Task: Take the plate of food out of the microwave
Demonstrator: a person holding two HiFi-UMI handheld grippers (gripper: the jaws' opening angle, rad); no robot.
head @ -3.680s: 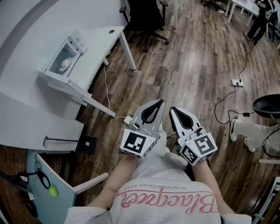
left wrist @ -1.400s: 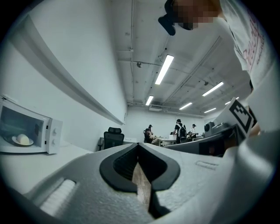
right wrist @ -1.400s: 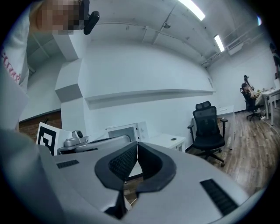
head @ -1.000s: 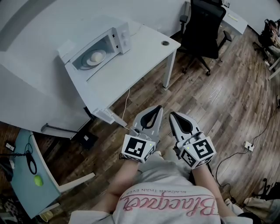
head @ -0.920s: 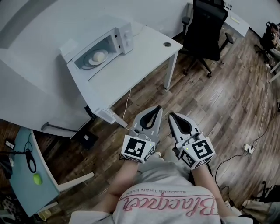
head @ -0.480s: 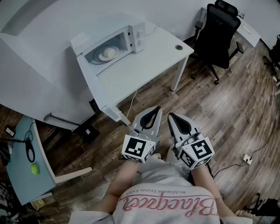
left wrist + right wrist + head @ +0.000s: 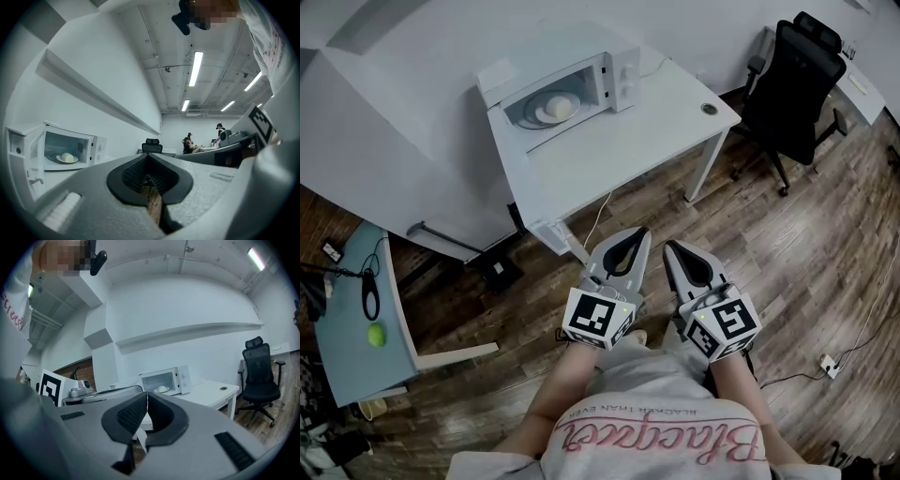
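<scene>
The white desk [image 7: 619, 155] ahead of you bears the microwave [image 7: 622, 67], its door open. Your shirt [image 7: 656, 427] reads "BLACKER THAN EVER". Your left gripper [image 7: 639, 234] and right gripper [image 7: 671, 246] are both pressed together, empty, well apart from the plate of food [image 7: 555, 109] inside the microwave.

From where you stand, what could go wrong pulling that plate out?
1. The left gripper and right gripper are both shut; reaching in like that may shove the plate deeper.
2. The round food looks loose on it and could roll off if tilted.
3. The open door stands left of the cavity; the left gripper might clip it.
</scene>
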